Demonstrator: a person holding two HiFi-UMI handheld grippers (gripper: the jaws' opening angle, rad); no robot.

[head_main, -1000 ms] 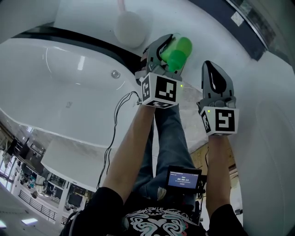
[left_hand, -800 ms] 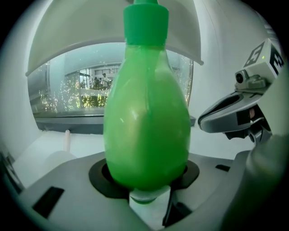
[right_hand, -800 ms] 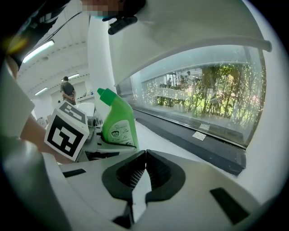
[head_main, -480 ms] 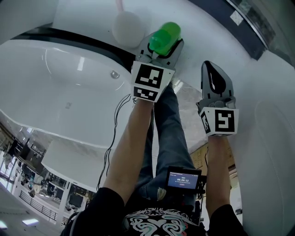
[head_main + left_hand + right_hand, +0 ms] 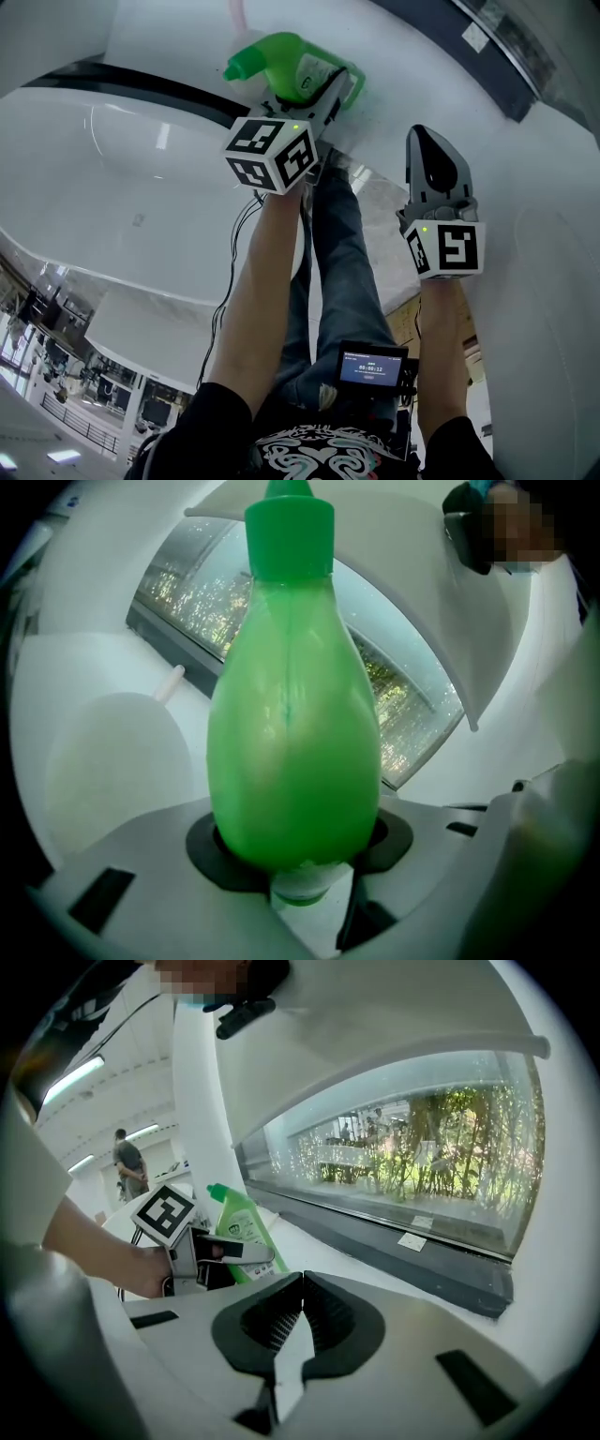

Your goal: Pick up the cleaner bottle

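Two grippers: both are seen in the head view, each carried in one hand above a white bathtub (image 5: 141, 178).
Left gripper (image 5: 330, 92): its jaws have just been closing a little. They are set wide on the broad green body of the cleaner bottle (image 5: 286, 66), which is clamped between the pads.
Right gripper (image 5: 300, 1283): its jaws are brought together with nothing between them. It is held off to the right, well apart from the bottle.
Bottle position: the bottle is held at the far end of the left gripper, over the white ledge (image 5: 412, 84) behind the tub.
Long axis: in the head view the bottle is seen lying on its side, cap to the left and base to the right, so its axis runs across the line of the jaws.
Contact with the ledge: the base is hidden behind the gripper. The bottle is probably carried clear, though this cannot be confirmed.
Nearer hand: the left, which is already on the bottle. No help from the right is judged to be needed.
Step in hand: the pick is judged nearly done, with only a lift clear of the ledge left.
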